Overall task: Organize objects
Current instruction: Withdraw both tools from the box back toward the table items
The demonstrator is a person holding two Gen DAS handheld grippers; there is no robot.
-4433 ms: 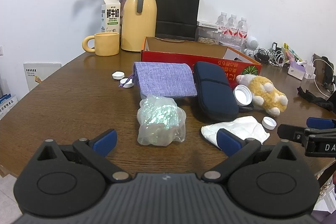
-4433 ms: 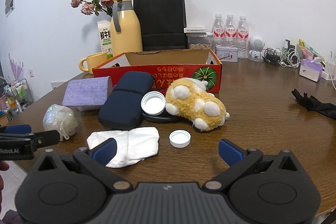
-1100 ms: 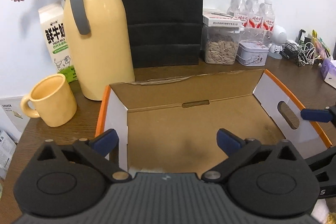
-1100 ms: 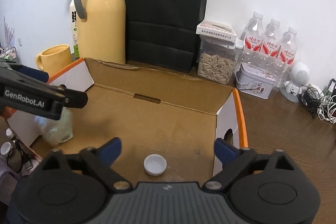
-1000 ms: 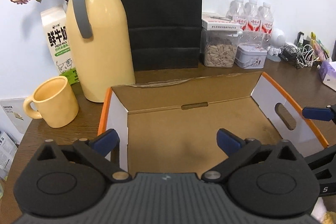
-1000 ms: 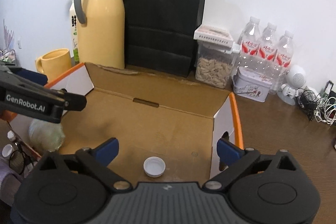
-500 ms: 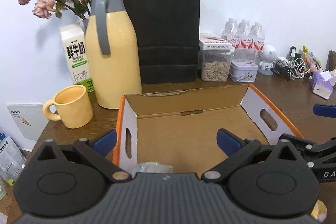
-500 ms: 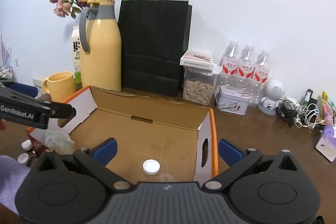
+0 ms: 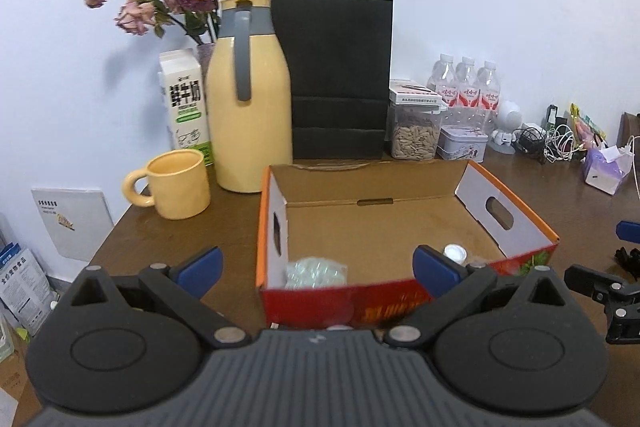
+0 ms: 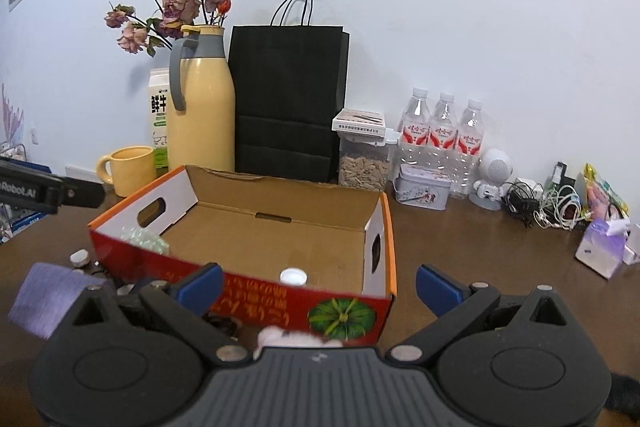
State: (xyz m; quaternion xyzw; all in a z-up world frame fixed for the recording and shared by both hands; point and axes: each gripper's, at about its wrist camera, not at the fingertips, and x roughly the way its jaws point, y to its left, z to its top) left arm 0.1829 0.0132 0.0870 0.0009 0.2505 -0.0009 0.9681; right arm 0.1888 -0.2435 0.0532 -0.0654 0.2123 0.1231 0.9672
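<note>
An open red and orange cardboard box (image 9: 516,215) (image 10: 384,227) stands on the brown table. Inside it lie a crumpled clear plastic bag (image 9: 316,271) (image 10: 150,241) at the near left corner and a white bottle cap (image 9: 454,251) (image 10: 293,275) at the near right. My left gripper (image 9: 318,267) is open and empty, held in front of the box's near wall. My right gripper (image 10: 318,287) is open and empty, also in front of the box. A purple cloth (image 10: 48,297) and small white caps (image 10: 79,257) lie on the table left of the box.
Behind the box stand a yellow thermos jug (image 9: 250,107), yellow mug (image 9: 176,187), milk carton (image 9: 184,103), black paper bag (image 9: 340,75), seed jar (image 9: 416,131), tin (image 9: 462,143) and water bottles (image 9: 464,91). Cables (image 10: 548,205) and a purple tissue box (image 9: 606,173) lie at the right.
Both grippers have pulled back and up from over the box; the box now shows whole, with the plastic bag and the white cap left inside it.
</note>
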